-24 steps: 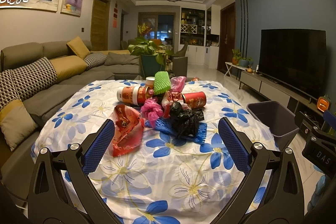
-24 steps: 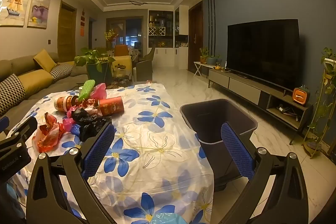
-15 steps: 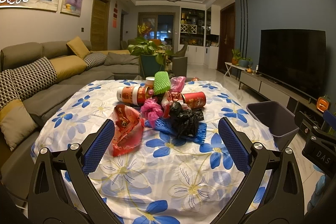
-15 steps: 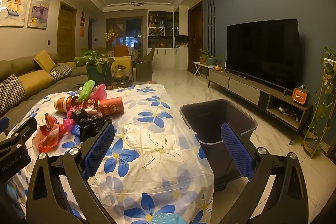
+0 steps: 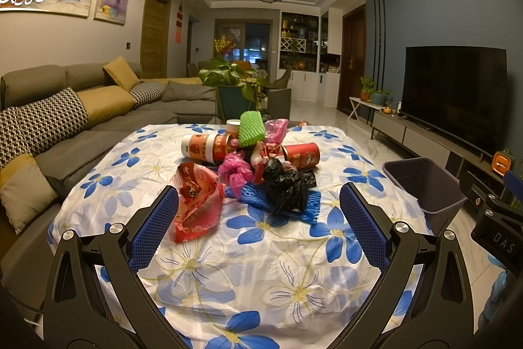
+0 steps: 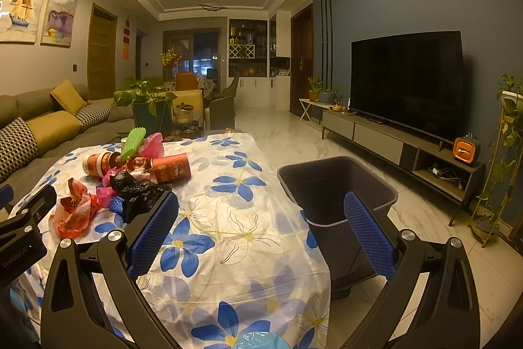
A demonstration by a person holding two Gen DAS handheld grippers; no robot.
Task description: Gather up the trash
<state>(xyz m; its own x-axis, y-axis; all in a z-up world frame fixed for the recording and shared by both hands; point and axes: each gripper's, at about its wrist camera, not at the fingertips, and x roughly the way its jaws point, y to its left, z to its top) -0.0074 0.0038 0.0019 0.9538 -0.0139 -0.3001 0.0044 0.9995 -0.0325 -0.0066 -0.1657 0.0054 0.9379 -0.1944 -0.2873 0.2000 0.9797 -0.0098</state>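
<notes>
Both your left tongs and right tongs gape apart, empty; trash pile sits far on the surface, bin right, perhaps empty.

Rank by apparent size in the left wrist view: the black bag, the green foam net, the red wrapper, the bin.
1. bin, though it is cut off by the right gripper
2. red wrapper
3. black bag, close to the wrapper, so unsure
4. green foam net, farther away

Bare tablecloth leads unobstructed to the trash pile.
</notes>
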